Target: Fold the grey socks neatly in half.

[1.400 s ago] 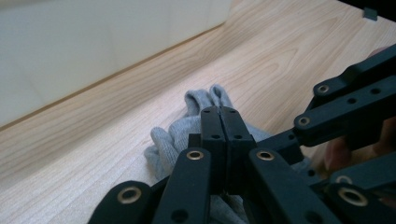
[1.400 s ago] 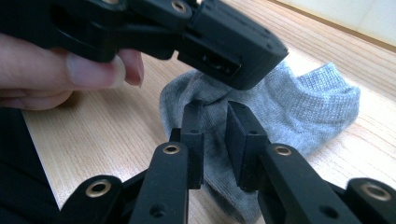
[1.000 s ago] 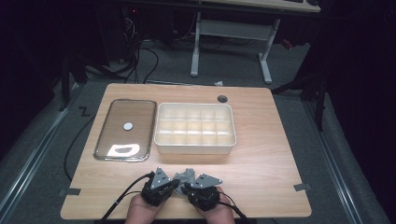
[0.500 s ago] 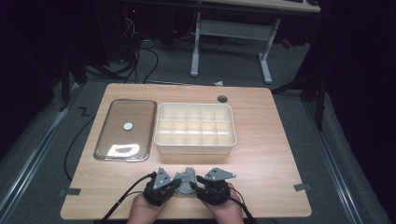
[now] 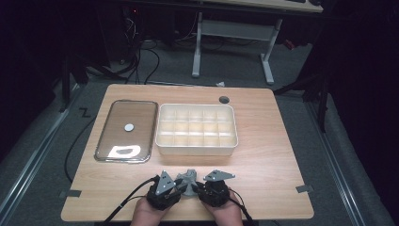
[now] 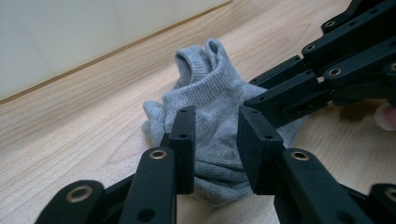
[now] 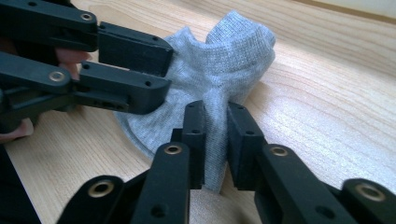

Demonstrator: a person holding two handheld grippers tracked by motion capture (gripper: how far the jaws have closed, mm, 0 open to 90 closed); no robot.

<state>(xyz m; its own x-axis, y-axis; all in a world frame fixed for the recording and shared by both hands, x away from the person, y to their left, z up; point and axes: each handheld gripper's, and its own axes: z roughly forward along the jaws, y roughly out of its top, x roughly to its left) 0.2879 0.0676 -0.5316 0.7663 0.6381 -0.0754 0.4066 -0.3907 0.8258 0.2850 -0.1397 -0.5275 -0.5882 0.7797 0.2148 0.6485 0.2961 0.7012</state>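
Forearms cut off at the bottom edge of the high view; there the grey sock [image 5: 189, 176] is a small lump half hidden between the two grippers, shape hard to make out. Sock is soft ribbed knit, light grey, crumpled into a bunched heap with one end sticking up, lying on the wood-grain table [image 5: 263, 155] at its near edge, well short of the white compartment tray [image 5: 195, 148]. Left of the tray a clear rounded-rectangle lid [image 5: 126, 130] with a white round spot; glare patch on it.

Left gripper [image 6: 212, 135]: black matte jaws, bolted links, standing a little apart with sock fabric bulging in the gap; they have just been opening, and the pads look not quite pressing on the cloth. Right gripper's [image 7: 215, 133] jaws have just been closing and now pinch a vertical fold of the sock, fabric squeezed thin between the pads. In each gripper view the other gripper reaches in from the side, its tips against the sock. Lower part of the sock hidden behind the jaws.
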